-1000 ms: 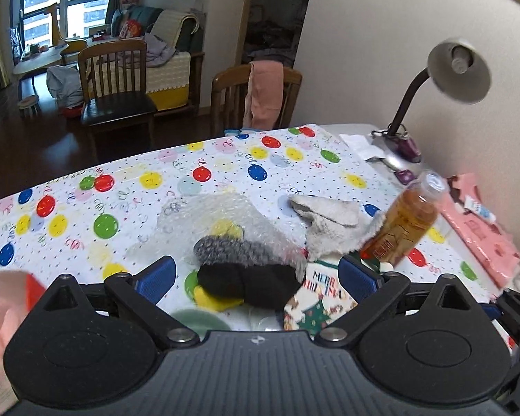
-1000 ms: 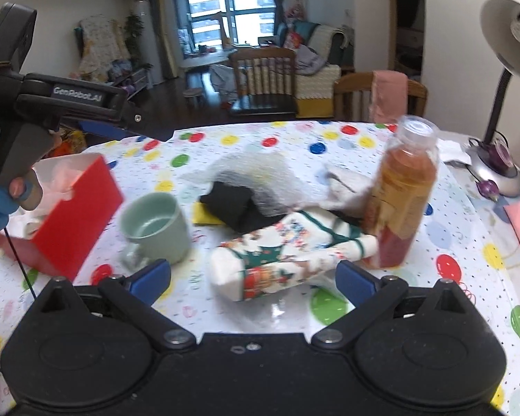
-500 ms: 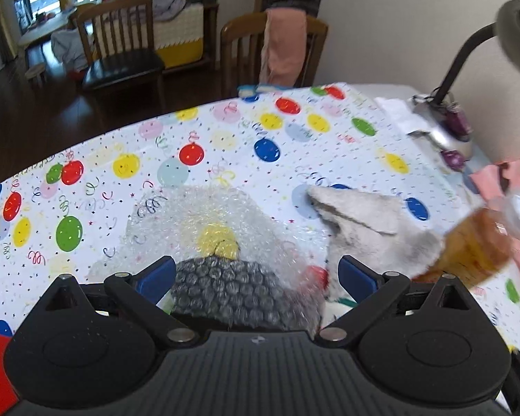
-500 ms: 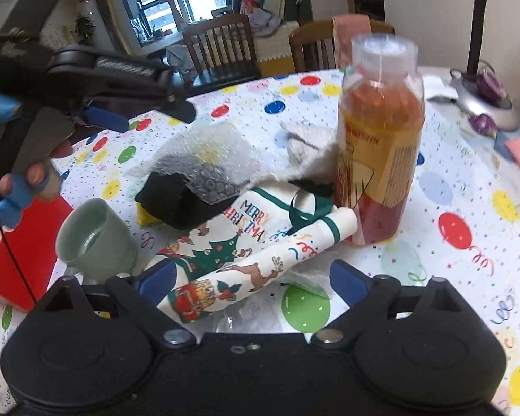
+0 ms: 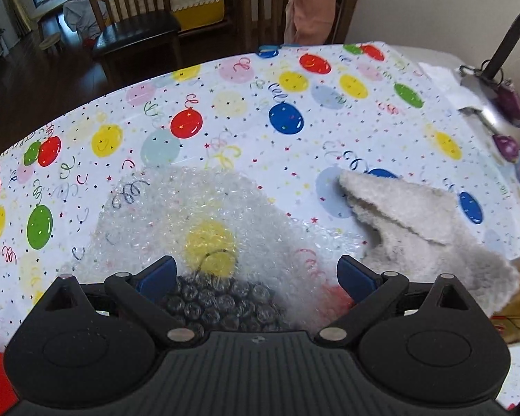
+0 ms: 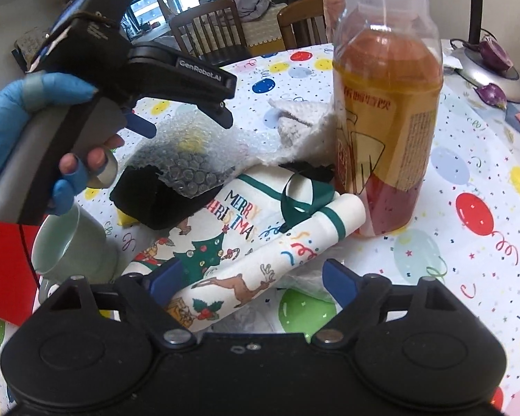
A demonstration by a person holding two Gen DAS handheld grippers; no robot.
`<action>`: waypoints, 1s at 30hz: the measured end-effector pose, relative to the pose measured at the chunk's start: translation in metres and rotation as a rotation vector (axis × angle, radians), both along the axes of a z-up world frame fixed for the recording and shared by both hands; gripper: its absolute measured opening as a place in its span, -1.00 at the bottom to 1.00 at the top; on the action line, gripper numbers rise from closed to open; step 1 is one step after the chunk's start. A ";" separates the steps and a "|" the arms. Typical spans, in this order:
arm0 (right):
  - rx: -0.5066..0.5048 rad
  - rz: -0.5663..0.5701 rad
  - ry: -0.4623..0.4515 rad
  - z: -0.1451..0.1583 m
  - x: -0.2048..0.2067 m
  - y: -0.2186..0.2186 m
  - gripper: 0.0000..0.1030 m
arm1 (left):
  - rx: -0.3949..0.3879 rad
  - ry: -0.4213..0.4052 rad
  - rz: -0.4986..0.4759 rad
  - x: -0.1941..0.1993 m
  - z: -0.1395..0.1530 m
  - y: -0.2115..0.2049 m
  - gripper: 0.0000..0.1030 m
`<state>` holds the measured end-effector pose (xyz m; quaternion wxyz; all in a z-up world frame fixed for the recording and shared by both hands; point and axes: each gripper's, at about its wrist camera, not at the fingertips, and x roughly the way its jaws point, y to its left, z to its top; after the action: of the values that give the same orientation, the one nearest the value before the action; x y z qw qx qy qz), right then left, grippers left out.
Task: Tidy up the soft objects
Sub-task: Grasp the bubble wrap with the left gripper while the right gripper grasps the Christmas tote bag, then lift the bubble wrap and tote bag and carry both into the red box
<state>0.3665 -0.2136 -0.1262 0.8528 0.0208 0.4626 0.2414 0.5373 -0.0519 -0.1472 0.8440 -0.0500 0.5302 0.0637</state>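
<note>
Left wrist view shows the table (image 5: pixel 246 111) in its balloon-print cloth running bare from the bubble wrap (image 5: pixel 176 215) out to the far edge, where two wooden chairs stand; that far half is the widest open stretch. The bubble wrap lies toward the near edge, draped over a black cloth (image 6: pixel 149 197), and the left gripper (image 5: pixel 256 272) hangs just above it with its jaws spread wide and nothing between them. A white fleece cloth (image 5: pixel 416 222) lies just right of the wrap, its near side hidden. In the right wrist view the near edge is crowded: a tall juice bottle (image 6: pixel 384 104) stands upright, touching a rolled Christmas towel (image 6: pixel 246 242) that lies across the front of the right gripper (image 6: pixel 253 280), whose fingers stand wide apart on either side of the roll's near end without pinching it. A pale green mug (image 6: pixel 69 246) and a red box (image 6: pixel 3 270) sit at the left edge, a lamp base (image 6: pixel 492 72) at the far right corner.
</note>
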 end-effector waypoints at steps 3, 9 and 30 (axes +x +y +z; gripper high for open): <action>0.006 -0.014 0.010 -0.003 0.002 0.001 0.54 | -0.010 0.015 0.011 0.004 -0.005 0.002 0.53; 0.012 -0.009 0.007 -0.004 0.001 0.004 0.36 | 0.001 0.037 0.017 0.006 -0.013 0.004 -0.16; 0.035 -0.035 -0.063 0.017 -0.018 -0.001 -0.73 | -0.046 -0.067 0.018 -0.038 0.044 0.027 -0.74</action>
<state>0.3487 -0.2147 -0.1095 0.8706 0.0359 0.4306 0.2351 0.4997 -0.0247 -0.1030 0.8593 -0.0765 0.5024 0.0572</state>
